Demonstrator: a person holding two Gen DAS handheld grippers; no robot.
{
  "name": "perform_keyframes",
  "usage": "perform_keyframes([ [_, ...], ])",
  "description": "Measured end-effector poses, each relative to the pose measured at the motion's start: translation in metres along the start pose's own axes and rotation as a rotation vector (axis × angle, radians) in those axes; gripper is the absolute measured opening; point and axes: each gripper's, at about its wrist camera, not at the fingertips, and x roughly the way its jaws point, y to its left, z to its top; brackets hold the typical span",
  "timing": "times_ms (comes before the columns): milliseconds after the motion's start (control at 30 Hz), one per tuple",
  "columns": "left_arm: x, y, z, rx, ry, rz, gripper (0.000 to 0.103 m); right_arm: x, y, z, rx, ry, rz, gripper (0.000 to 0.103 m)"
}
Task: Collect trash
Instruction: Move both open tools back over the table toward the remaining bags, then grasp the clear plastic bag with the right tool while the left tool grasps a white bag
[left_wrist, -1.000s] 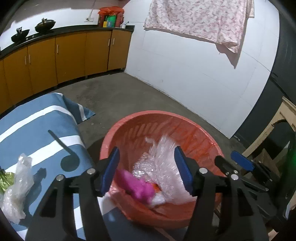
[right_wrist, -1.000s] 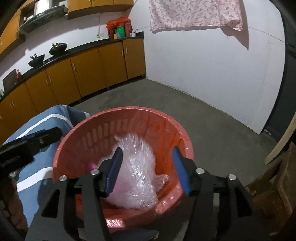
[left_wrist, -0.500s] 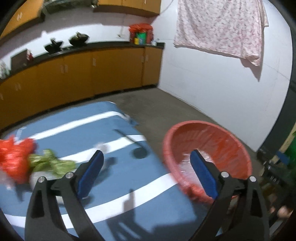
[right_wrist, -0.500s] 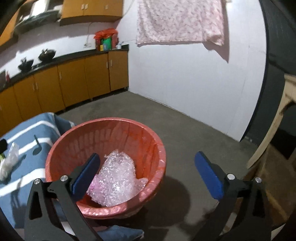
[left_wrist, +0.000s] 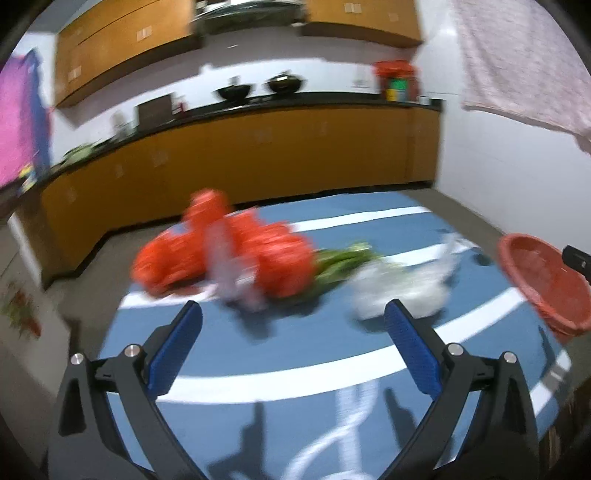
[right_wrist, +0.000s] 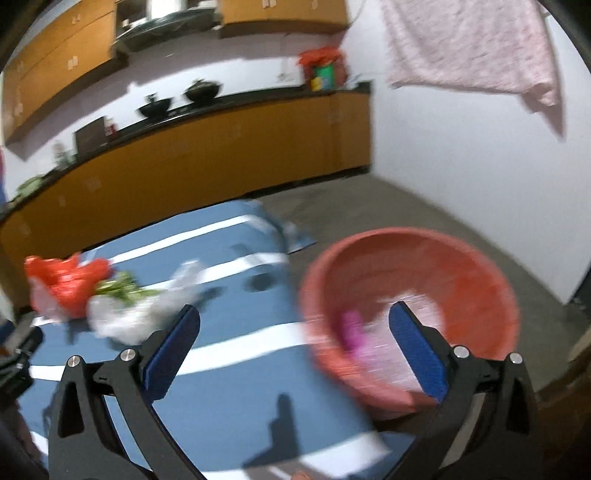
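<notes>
A red plastic basket (right_wrist: 410, 310) stands beside the blue striped table and holds clear wrap and something pink (right_wrist: 352, 328); its rim also shows in the left wrist view (left_wrist: 539, 280). On the table lie an orange-red plastic bag (left_wrist: 229, 251), green leafy scraps (left_wrist: 341, 262) and a clear white plastic bag (left_wrist: 402, 291). My left gripper (left_wrist: 291, 354) is open and empty, above the table in front of this trash. My right gripper (right_wrist: 293, 354) is open and empty, between table and basket. Both views are blurred.
The table is covered by a blue cloth with white stripes (left_wrist: 332, 369). Orange kitchen cabinets (left_wrist: 258, 162) with a dark counter run along the back wall. A pink cloth (right_wrist: 476, 48) hangs on the white wall. Grey floor (right_wrist: 461, 229) lies around the basket.
Both grippers opened over the basket, leaving the clear wrap and pink item in it, and have swung left towards the table. The left now faces the trash on the table.
</notes>
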Motion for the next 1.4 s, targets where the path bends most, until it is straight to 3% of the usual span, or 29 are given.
perform_keyframes([
  [67, 0.001, 0.026, -0.006, -0.054, 0.017, 0.04, 0.097, 0.008, 0.027, 0.001, -0.024, 0.016, 0.045, 0.101],
  [267, 0.001, 0.073, -0.018, -0.101, 0.026, 0.11, 0.097, 0.028, 0.092, 0.0, -0.125, 0.017, 0.062, 0.101],
  [433, 0.002, 0.095, -0.024, -0.14, 0.039, 0.123, 0.097, 0.052, 0.12, 0.0, -0.078, 0.05, 0.035, 0.101],
  [633, 0.004, 0.116, -0.028, -0.175, 0.041, 0.127, 0.097, 0.087, 0.133, -0.008, -0.054, 0.163, -0.029, 0.084],
  [800, 0.009, 0.121, -0.029, -0.184, 0.046, 0.119, 0.097, 0.094, 0.144, -0.022, -0.109, 0.216, 0.004, 0.072],
  [900, 0.013, 0.119, -0.029, -0.181, 0.048, 0.112, 0.097, 0.09, 0.15, -0.026, -0.169, 0.205, 0.028, 0.057],
  [967, 0.015, 0.116, -0.028, -0.177, 0.044, 0.106, 0.097, 0.087, 0.153, -0.027, -0.201, 0.203, 0.047, 0.041],
  [1067, 0.018, 0.111, -0.024, -0.166, 0.037, 0.097, 0.097, 0.083, 0.155, -0.027, -0.238, 0.188, 0.05, 0.031],
  [1400, 0.023, 0.087, 0.007, -0.16, -0.026, 0.022, 0.096, 0.071, 0.129, -0.023, -0.22, 0.157, 0.028, 0.028],
])
